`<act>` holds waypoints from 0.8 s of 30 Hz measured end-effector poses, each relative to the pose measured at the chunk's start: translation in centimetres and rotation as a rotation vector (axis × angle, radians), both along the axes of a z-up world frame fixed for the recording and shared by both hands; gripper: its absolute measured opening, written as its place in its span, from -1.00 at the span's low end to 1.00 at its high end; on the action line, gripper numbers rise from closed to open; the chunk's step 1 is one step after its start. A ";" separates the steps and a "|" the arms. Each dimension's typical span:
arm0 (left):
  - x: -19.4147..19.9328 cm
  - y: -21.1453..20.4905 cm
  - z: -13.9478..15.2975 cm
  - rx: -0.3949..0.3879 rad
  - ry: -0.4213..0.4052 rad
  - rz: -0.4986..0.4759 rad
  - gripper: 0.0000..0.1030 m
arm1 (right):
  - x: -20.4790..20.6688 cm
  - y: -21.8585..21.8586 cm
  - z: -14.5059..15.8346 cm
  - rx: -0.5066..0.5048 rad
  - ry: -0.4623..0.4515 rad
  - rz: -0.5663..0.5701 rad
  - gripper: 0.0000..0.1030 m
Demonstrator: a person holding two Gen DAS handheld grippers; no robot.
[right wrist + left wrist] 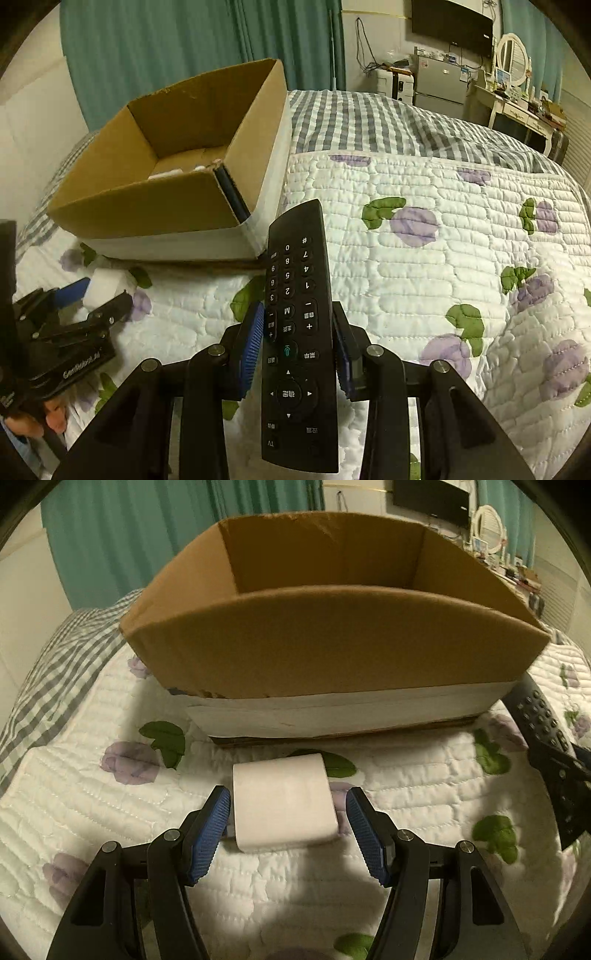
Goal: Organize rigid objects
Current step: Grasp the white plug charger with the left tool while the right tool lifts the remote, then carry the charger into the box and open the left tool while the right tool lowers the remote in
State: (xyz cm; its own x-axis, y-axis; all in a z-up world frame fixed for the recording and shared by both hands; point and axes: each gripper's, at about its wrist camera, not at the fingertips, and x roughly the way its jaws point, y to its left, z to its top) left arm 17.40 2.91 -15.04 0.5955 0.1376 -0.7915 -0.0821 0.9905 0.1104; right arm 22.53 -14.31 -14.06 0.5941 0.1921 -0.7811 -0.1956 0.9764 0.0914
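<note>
A white rectangular block point(282, 801) lies on the quilt in front of the cardboard box point(332, 642). My left gripper point(286, 816) is open, with its blue pads on either side of the block, small gaps showing. My right gripper point(300, 332) is shut on a black TV remote point(297, 332), held above the quilt to the right of the box point(147, 210). The remote also shows at the right edge of the left wrist view point(543, 720). The left gripper point(79, 302) and the block point(101, 291) show at the left of the right wrist view.
The box stands on a bed with a white floral quilt point(424, 240) and a grey checked blanket point(369, 122). White pieces lie inside the box point(173, 171). Teal curtains, a wall TV, a small fridge and a dresser stand beyond the bed.
</note>
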 end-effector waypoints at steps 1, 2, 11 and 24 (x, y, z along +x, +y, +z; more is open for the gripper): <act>0.2 0.2 -0.1 -0.007 0.004 0.007 0.32 | 0.0 0.1 -0.1 -0.005 0.003 0.001 -0.32; 0.4 0.5 -0.3 -0.017 0.008 0.016 0.32 | -0.1 0.1 -0.2 -0.002 0.006 0.002 -0.32; -0.4 1.1 -0.1 -0.067 0.004 -0.011 0.12 | -0.7 0.4 -0.3 -0.014 -0.002 0.022 -0.44; -5.2 1.4 3.5 -0.163 -0.061 -0.049 0.11 | -3.9 0.2 3.1 -0.027 -0.095 0.022 -0.62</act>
